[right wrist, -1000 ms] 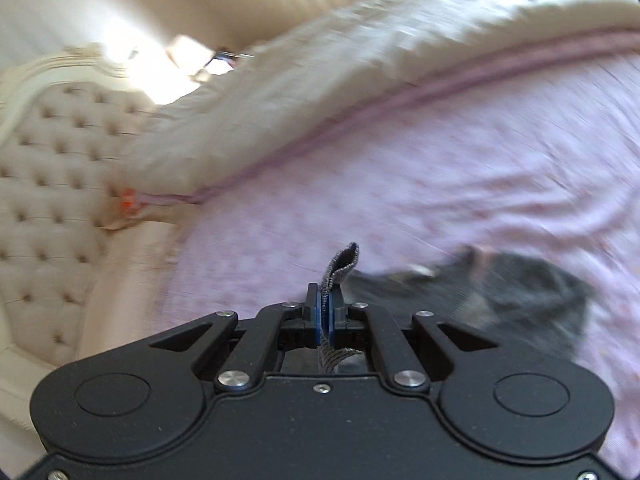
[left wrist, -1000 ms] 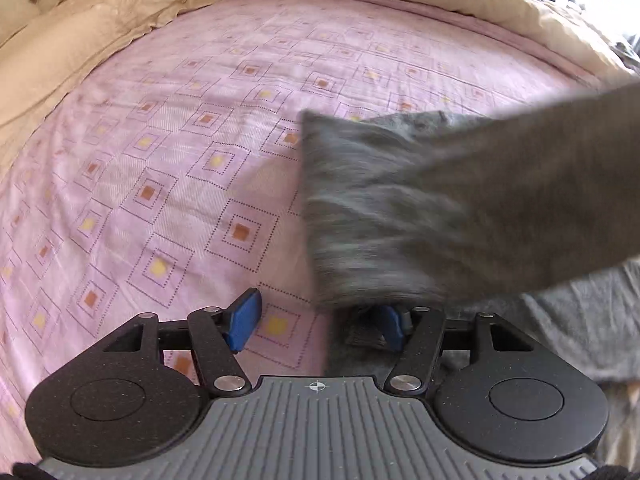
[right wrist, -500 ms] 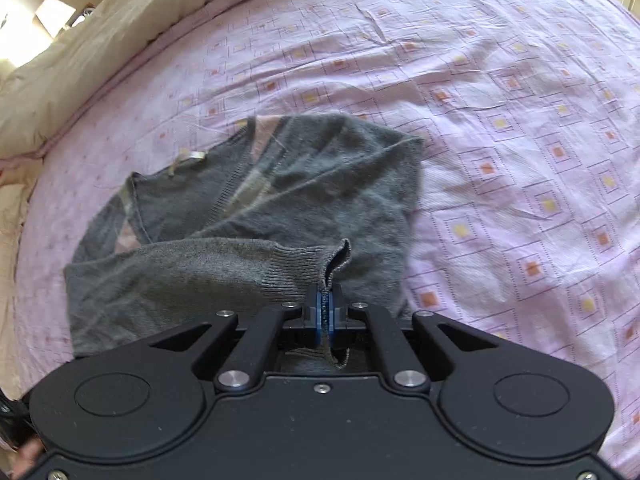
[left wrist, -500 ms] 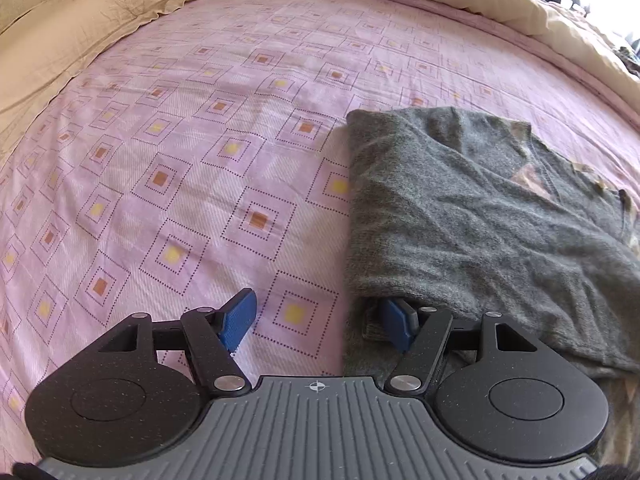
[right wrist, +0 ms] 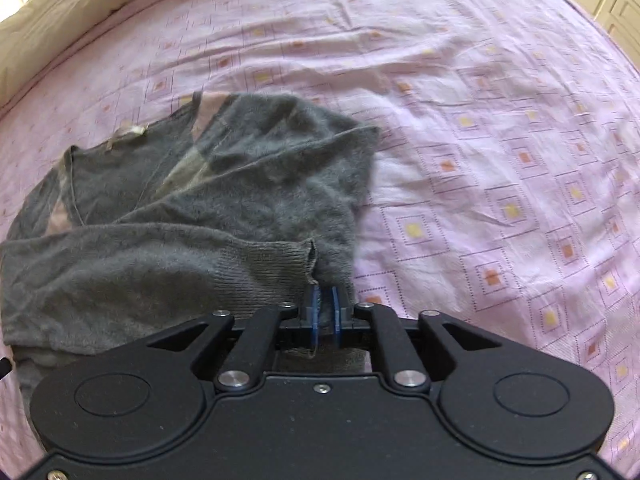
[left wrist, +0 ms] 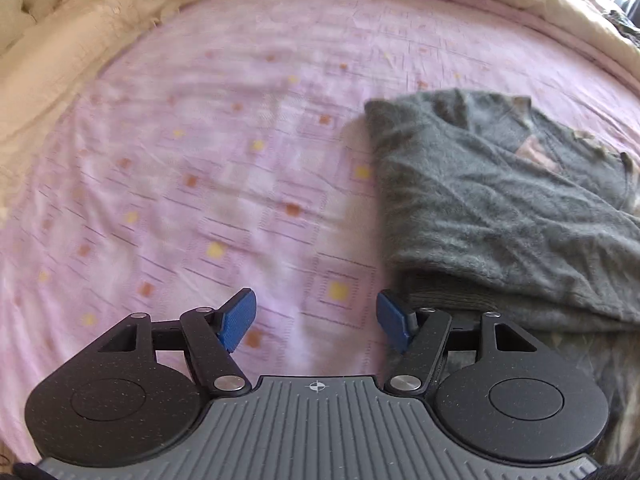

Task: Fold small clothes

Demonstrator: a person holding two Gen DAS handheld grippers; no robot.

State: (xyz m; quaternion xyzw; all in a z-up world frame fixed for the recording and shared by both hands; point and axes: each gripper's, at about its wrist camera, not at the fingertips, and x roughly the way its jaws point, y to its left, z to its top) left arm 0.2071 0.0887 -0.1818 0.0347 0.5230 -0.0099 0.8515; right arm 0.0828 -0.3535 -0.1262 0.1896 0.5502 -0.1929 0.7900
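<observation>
The grey sweater [left wrist: 500, 200] lies folded on the bed [left wrist: 200, 160]. The left claw [left wrist: 316, 320] gapes wide beside it; only the right wrist view shows the right claw [right wrist: 325, 312] slightly parted around the ribbed cuff [right wrist: 276, 268].

A second ago my right gripper [right wrist: 325, 312] was up in the air, pulling the sleeve [right wrist: 168, 264] of the grey sweater [left wrist: 504, 208] high across my left camera. Now the sleeve lies flat over the sweater on the pink bed sheet [left wrist: 200, 168]. My right gripper has come down low with it. Its blue pads were pinched tight on the cuff [right wrist: 280, 268] before. Now there is a small gap between them, and I think the cuff has slipped free, but that spot is dark. My left gripper [left wrist: 316, 320] had one pad tucked under the sweater's edge. Now it has slid out to the side and sits over bare sheet.
</observation>
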